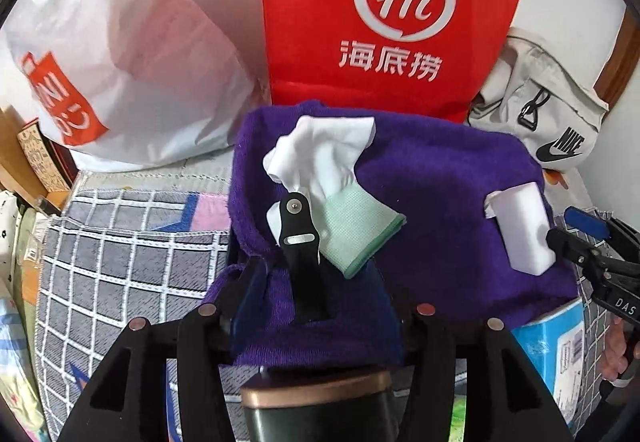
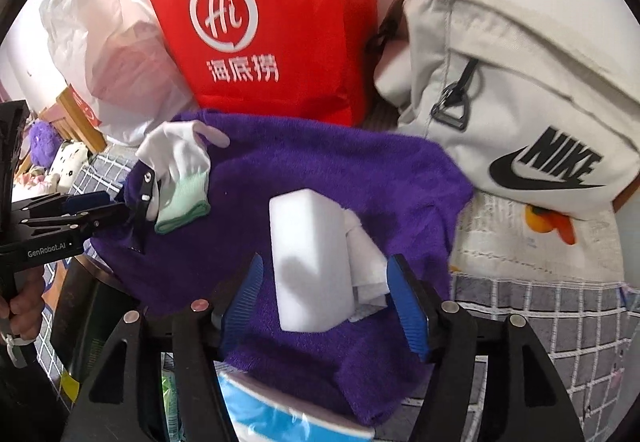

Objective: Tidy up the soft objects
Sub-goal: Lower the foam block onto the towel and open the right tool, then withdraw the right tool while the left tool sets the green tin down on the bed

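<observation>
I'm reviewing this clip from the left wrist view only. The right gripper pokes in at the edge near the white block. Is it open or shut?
Observer: Open. The right wrist view shows the right gripper with its blue pads apart, one on each side of the white block.
Operator: Is anything beside the block?
Observer: A crumpled white cloth lies against its right side, on the purple towel.
Operator: What is beyond my left edge?
Observer: A purple plush toy sits far back, with other soft toys beside it.
</observation>
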`<state>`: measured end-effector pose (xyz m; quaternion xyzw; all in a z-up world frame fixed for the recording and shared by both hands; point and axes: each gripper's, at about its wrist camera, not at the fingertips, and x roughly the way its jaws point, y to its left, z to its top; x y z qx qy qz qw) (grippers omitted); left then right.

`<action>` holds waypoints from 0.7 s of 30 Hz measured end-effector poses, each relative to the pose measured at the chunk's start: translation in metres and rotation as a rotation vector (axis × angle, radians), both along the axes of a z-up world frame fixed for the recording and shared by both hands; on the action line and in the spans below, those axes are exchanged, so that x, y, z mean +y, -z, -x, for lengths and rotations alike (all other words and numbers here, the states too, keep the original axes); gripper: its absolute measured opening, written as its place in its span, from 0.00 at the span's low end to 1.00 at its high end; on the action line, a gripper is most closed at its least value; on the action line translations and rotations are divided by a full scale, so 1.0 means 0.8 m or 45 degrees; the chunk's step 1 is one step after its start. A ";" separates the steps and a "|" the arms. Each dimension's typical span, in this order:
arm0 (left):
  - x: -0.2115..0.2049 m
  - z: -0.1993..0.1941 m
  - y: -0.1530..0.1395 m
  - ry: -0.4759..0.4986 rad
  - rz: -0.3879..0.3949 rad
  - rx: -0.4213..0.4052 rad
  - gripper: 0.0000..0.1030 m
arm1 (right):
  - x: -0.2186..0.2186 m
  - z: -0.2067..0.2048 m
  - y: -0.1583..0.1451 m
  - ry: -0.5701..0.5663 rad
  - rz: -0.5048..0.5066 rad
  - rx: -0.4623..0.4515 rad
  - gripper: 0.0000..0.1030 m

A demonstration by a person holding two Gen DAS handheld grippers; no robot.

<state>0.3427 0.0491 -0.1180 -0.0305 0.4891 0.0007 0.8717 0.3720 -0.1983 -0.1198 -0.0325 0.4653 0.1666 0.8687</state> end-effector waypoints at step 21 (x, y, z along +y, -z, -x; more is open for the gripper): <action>0.029 0.195 -0.086 -0.108 -0.004 -0.194 0.49 | 0.000 0.186 -0.074 0.061 -0.104 -0.102 0.63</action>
